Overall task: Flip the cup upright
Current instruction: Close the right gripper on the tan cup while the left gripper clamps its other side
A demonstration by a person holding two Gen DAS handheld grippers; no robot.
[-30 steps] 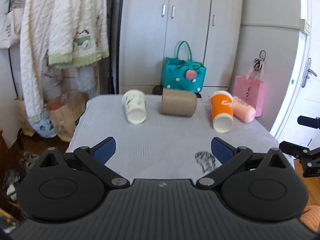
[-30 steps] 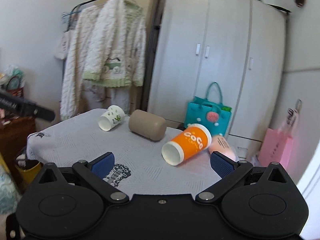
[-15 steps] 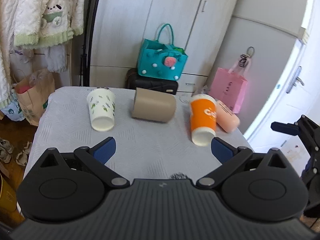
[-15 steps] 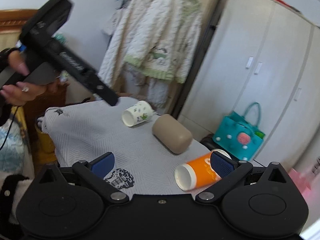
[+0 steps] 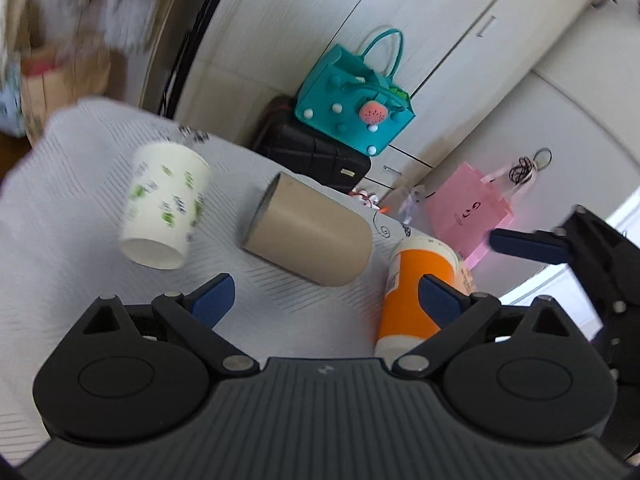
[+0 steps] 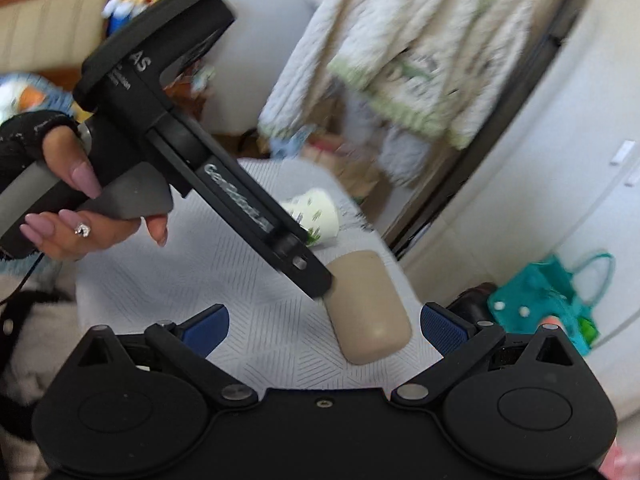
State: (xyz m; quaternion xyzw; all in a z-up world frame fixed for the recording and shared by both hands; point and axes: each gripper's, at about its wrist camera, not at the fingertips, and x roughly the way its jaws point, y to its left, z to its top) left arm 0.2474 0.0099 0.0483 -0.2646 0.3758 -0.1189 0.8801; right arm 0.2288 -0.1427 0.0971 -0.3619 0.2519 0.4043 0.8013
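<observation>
Three cups lie on their sides on the grey-white tablecloth. In the left wrist view a white cup with green print is at the left, a tan cup in the middle and an orange cup at the right. My left gripper is open and empty, hovering just in front of the tan cup; its right finger overlaps the orange cup. My right gripper is open and empty, with the tan cup between its fingertips but farther off. The white cup lies beyond.
The left gripper's body and the hand holding it cross the right wrist view above the table. A teal bag, a black case and a pink bag stand past the table's far edge. Clothes hang at the left.
Both grippers have moved forward and tilted toward the cups. The left one now hovers close to the tan and orange cups; the right one has swung left so the tan cup sits in front.
</observation>
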